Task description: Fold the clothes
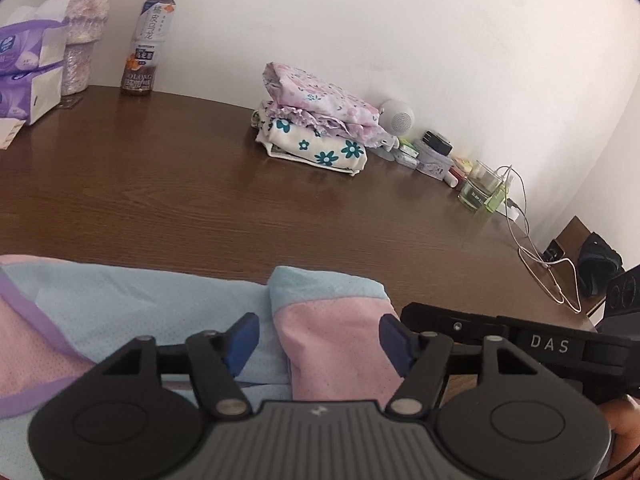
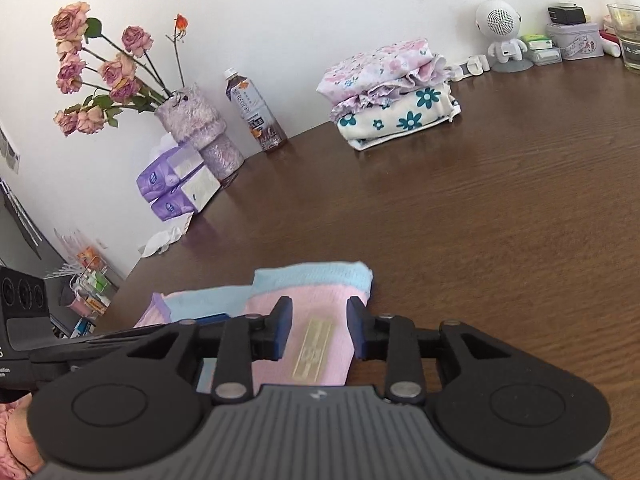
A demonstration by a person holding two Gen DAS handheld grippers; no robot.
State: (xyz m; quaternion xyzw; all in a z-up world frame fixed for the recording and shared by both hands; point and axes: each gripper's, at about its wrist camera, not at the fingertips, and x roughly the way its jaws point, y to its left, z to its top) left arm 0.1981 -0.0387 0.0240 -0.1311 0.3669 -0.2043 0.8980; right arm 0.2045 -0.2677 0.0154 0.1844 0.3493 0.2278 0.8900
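Pink-and-blue garment (image 2: 316,320) lies flat at the near table (image 2: 500,220) edge, at 6 o'clock in both views. Left gripper (image 1: 320,338) and right gripper (image 2: 318,330) each stand with jaws wide apart, straddling the cloth, gripping nothing. Fabric judged light, soft, limp, prone to sagging; best taken at the blue hem corners. Folded stack (image 2: 392,92) sits at 1 o'clock.

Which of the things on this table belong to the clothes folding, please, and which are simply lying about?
Part of the job:
pink and blue garment
stack of folded clothes
left gripper, open
right gripper, open

Lying about:
tea bottle
vase of roses
tissue packs
white robot-shaped speaker
drinking glass
white cable
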